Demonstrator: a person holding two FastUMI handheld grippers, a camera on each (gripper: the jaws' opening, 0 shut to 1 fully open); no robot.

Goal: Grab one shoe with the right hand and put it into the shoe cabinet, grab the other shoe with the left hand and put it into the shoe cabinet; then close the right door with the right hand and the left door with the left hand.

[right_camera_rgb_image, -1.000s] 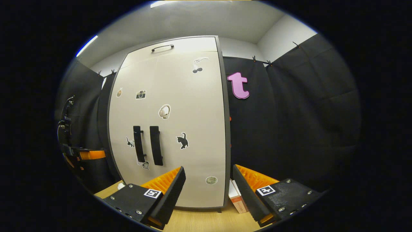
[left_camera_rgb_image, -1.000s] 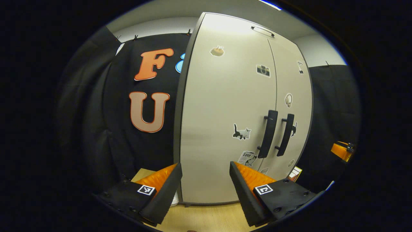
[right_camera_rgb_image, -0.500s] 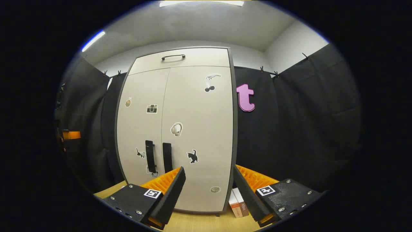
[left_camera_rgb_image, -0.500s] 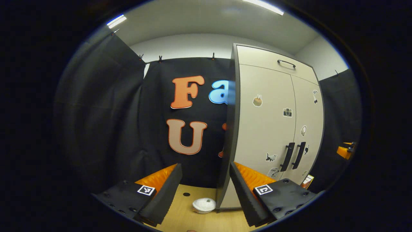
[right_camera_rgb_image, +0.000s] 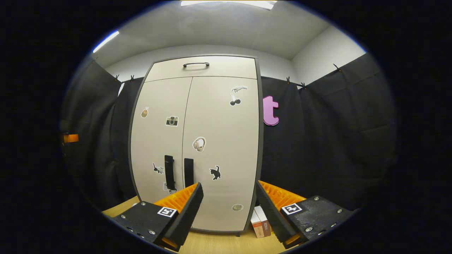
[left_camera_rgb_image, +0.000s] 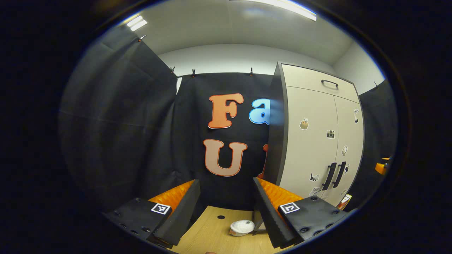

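The beige shoe cabinet (right_camera_rgb_image: 197, 148) stands ahead in the right gripper view with both doors shut, its two black handles (right_camera_rgb_image: 178, 173) side by side low at the middle. In the left gripper view the same cabinet (left_camera_rgb_image: 314, 141) stands off to the right, doors shut. My left gripper (left_camera_rgb_image: 226, 208) is open with nothing between its fingers, aimed at the black cloth wall left of the cabinet. My right gripper (right_camera_rgb_image: 229, 208) is open and holds nothing, well back from the right door (right_camera_rgb_image: 222, 148). The shoes are hidden from both views.
A white bowl-like object (left_camera_rgb_image: 242, 227) lies on the wooden floor (left_camera_rgb_image: 212, 236) by the cabinet's left front corner. A small orange-and-white box (right_camera_rgb_image: 260, 221) leans at the cabinet's right foot. Black cloth walls close in both sides.
Both grippers have drawn back from the cabinet. The left gripper view has swung left, so the cabinet moved from centre to the right and the white object on the floor came into sight.
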